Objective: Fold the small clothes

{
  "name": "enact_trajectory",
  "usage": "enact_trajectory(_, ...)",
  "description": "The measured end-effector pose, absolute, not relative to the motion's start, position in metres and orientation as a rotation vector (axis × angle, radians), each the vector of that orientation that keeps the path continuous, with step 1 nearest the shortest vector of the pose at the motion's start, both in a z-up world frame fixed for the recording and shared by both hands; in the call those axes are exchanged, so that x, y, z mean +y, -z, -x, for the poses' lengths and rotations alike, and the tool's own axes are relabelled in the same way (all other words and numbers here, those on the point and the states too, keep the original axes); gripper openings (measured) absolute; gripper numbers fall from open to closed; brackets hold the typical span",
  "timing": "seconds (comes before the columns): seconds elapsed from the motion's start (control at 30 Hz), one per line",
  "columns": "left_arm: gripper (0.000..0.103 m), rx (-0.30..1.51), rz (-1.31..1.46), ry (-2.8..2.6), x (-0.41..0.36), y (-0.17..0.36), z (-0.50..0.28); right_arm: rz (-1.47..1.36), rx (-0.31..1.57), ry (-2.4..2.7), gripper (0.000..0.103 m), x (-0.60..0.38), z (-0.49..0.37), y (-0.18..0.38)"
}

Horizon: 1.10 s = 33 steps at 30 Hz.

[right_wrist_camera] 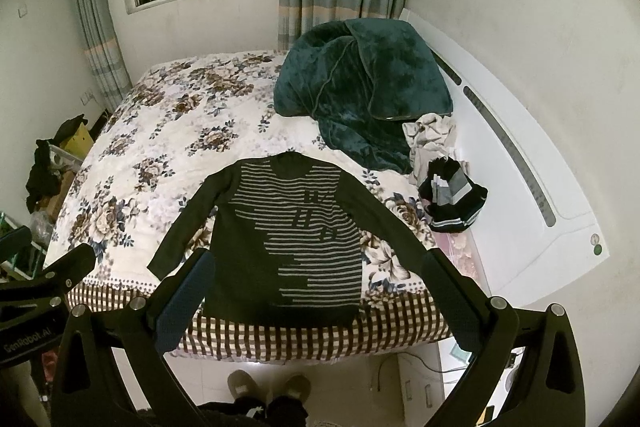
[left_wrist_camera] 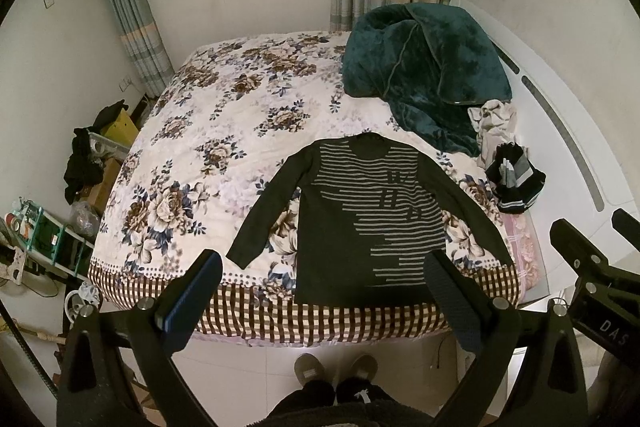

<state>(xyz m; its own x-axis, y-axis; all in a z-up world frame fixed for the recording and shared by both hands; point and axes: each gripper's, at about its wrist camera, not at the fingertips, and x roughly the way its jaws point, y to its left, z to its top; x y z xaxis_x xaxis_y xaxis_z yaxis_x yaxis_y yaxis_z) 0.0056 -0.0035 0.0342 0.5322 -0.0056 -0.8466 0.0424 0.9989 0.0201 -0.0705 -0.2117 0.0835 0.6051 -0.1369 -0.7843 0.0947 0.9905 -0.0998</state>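
On the far left I see a cluttered shelf [left_wrist_camera: 48,239] and a dark garment draped over boxes [left_wrist_camera: 86,163], well off the bed. My left gripper [left_wrist_camera: 320,287] hovers above the near edge, fingers spread wide, holding nothing. Between them lies the dark striped sweater [left_wrist_camera: 360,219], flat on the floral quilt [left_wrist_camera: 200,131], collar far, hem near at the checked border, both sleeves angled out and down. My right gripper [right_wrist_camera: 316,287] hangs beside the left one, also wide open and empty, framing the same sweater [right_wrist_camera: 288,239]. Further right, the teal fleece blanket [right_wrist_camera: 360,87] is heaped at the far right of the bed, with a pale crumpled cloth [right_wrist_camera: 432,139] and a folded striped dark piece [right_wrist_camera: 452,195] just near of it.

I judge the sweater is laid out and the fold not yet begun. Next I need to come down, pinch a sleeve or a shoulder and the hem, and carry it across the body.
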Motion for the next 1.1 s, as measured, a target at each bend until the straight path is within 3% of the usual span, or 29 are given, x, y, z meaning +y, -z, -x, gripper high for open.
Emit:
enact_trajectory(0.37,0.103,0.990,-0.031,0.033,-0.006,-0.052,-0.016,0.050,0.909,0.134,0.103,-0.212,0.069,-0.084)
enact_trajectory(0.83,0.103,0.970,-0.023,0.057,0.012,-0.037,-0.014,0.031,0.914,0.153,0.103,-0.212,0.061,-0.081)
enact_trajectory(0.97,0.103,0.951,-0.056,0.055,0.014,-0.010,-0.034,-0.036,0.939,0.221,0.103,-0.231,0.038,-0.059)
enact_trajectory(1.1,0.103,0.953,-0.120,0.032,0.006,0.033,-0.071,-0.170,1.007,0.377,0.103,-0.292,0.018,0.005)
